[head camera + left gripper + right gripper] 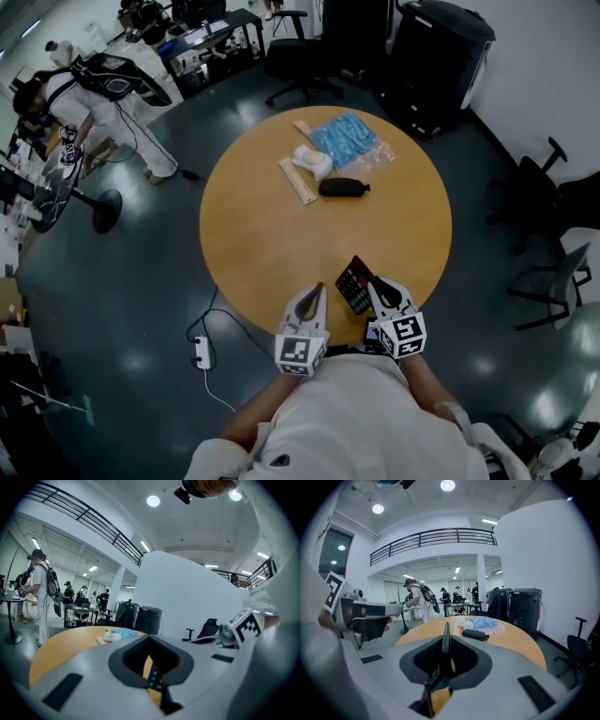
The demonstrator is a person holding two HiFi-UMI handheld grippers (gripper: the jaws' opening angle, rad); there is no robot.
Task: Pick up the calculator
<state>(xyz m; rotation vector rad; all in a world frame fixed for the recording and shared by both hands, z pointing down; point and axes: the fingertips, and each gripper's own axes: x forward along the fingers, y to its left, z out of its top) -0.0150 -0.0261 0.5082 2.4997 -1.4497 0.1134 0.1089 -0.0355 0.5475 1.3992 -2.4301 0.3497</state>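
Note:
The calculator (355, 284) is black with red keys and hangs tilted over the near edge of the round wooden table (272, 234). My right gripper (373, 287) is shut on its right side. In the right gripper view the calculator (446, 639) stands edge-on, pinched between the jaws of the right gripper (443, 645). My left gripper (317, 292) sits just left of the calculator with its jaws together and nothing in them. In the left gripper view a few calculator keys (154, 680) show through the gap of the left gripper (150, 657).
At the table's far side lie a blue packet (345, 139), a white object (312, 161), a black pouch (343, 188) and a wooden strip (298, 180). Office chairs (298, 52) and a black cabinet (439, 56) ring the table. A power strip (201, 352) lies on the floor.

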